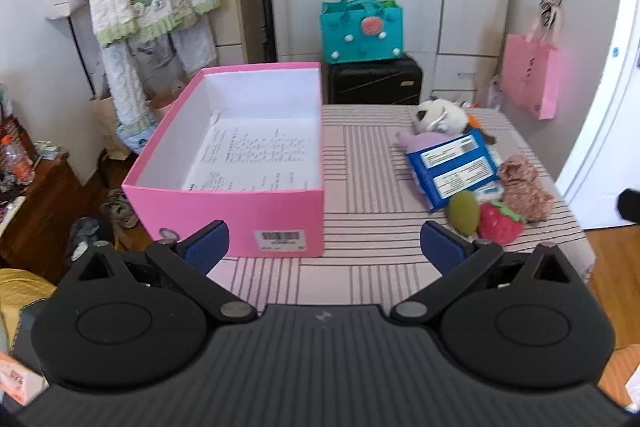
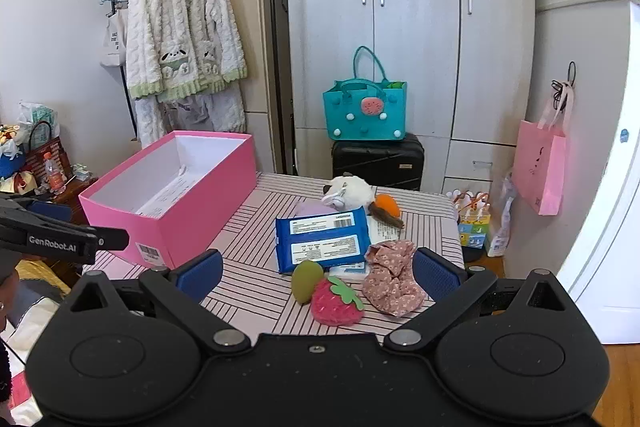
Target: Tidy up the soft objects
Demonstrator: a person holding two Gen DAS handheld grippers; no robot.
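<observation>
Your right gripper (image 2: 318, 273) hangs jaws wide, empty, with the strawberry (image 2: 337, 302) directly ahead between its fingers. Your left gripper (image 1: 324, 245), also wide and empty, faces the box (image 1: 224, 211); toys lie right of it, so right is nearer.

left tongs (image 1: 324, 245) gape wide before pink box (image 1: 240, 215); soft toys (image 1: 500, 195) lie right.
</observation>
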